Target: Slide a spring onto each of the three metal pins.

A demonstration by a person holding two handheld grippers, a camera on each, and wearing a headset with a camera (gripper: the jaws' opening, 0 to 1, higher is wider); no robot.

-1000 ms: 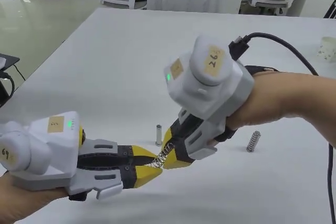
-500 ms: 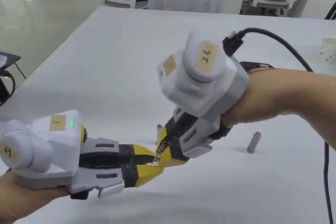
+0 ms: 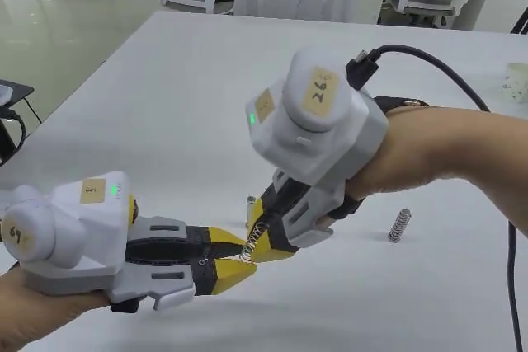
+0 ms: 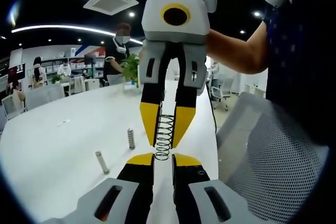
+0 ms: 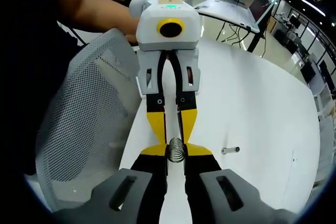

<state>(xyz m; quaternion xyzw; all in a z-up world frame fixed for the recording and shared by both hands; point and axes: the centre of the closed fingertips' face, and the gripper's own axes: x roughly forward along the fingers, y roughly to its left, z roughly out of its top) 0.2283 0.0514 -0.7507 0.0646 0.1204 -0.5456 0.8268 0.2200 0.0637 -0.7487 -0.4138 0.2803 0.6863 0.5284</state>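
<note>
Above the white table (image 3: pixel 206 80), two grippers meet tip to tip on one spring.
The right gripper (image 5: pixel 176 152) comes down from above and clenches the spring (image 4: pixel 165 132) between its yellow jaws; the left gripper (image 4: pixel 163 159) pinches the lower end of it from the other side. Just behind them a bare metal pin (image 3: pixel 250 203) stands upright on the table. A second spring (image 3: pixel 399 224) rests on the table further to the right.

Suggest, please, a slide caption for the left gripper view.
Left gripper and right gripper hold one spring together; a metal pin stands on the table.
</note>
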